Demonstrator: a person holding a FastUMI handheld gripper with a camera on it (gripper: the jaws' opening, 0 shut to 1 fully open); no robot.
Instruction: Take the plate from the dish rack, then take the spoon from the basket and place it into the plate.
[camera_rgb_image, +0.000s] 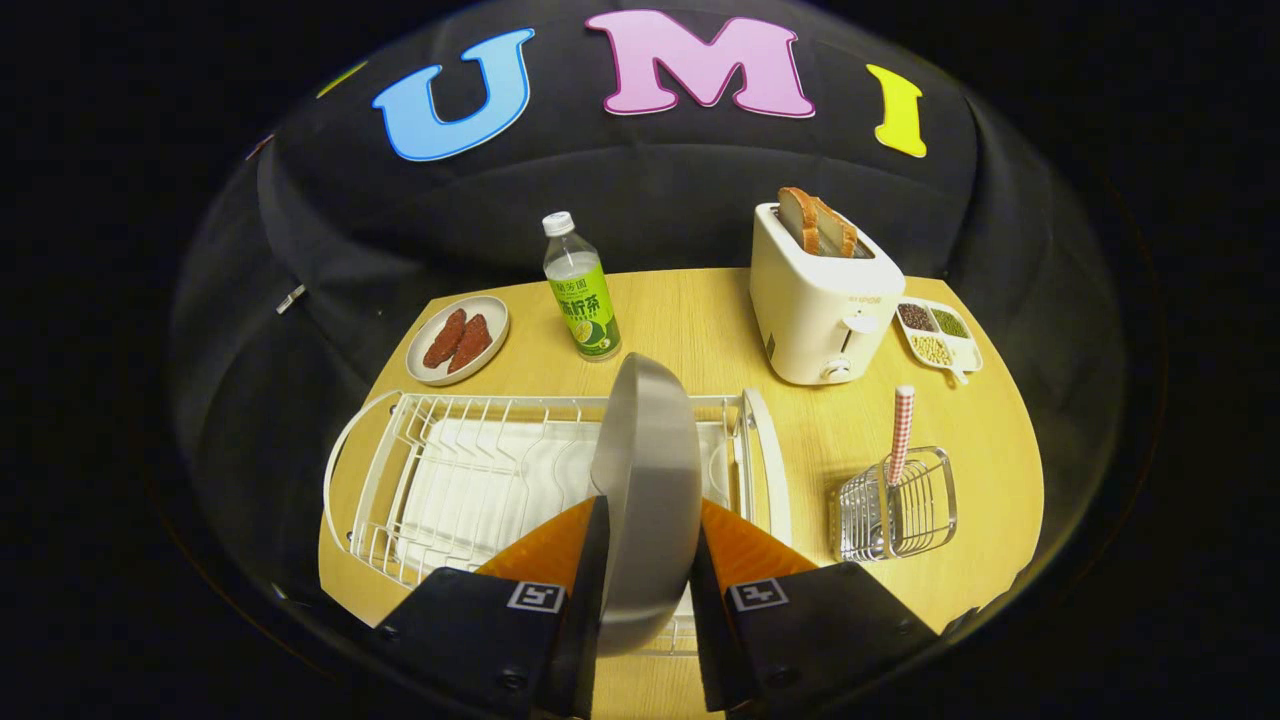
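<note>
A grey plate (648, 470) stands on edge between the two fingers of my gripper (648, 545), which is shut on its lower part. The plate is over the white wire dish rack (470, 480), at the rack's right end; whether it still rests in the rack I cannot tell. To the right of the fingers a small metal wire basket (900, 510) stands on the wooden table (700, 320). A spoon with a red-and-white checked handle (902, 432) sticks upright out of that basket.
Beyond the rack stand a green-labelled bottle (582, 290), a small plate with two reddish pieces of food (458, 340), a white toaster (822, 300) holding bread slices, and a divided dish of beans (938, 335). Bare tabletop lies between the rack and the basket.
</note>
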